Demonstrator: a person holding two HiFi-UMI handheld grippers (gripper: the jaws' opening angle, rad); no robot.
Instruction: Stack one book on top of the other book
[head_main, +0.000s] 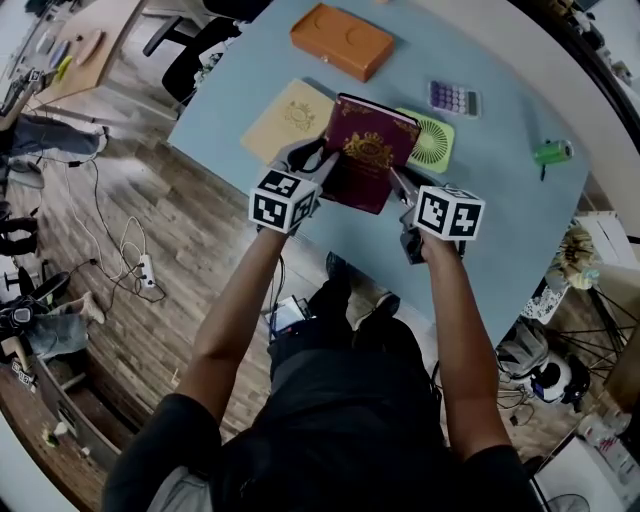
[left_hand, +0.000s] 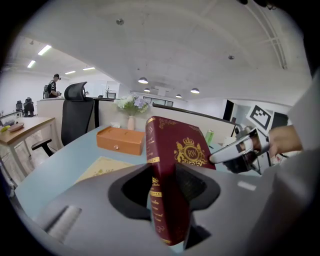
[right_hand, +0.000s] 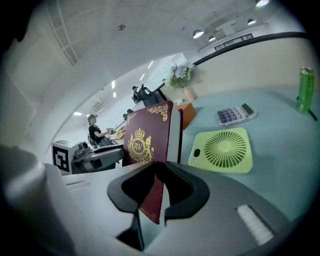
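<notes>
Bright, even light pours from ceiling lamps (left_hand: 143, 80) at the upper middle of the left gripper view, and shadows are soft. Fisheye bends every edge and the corners go black. The red book (left_hand: 167, 200) is sharp; the bottom foreground is blurred.

At frame centre I have the raised book (head_main: 365, 152) between left gripper (head_main: 318, 162) and right gripper (head_main: 397, 180); on the table (head_main: 500, 230), the other book (head_main: 285, 118) lies left of it, fan (head_main: 433, 142) right, box (head_main: 341, 40) above.

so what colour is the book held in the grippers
The book is maroon with a gold crest, clearest in the left gripper view.
</notes>
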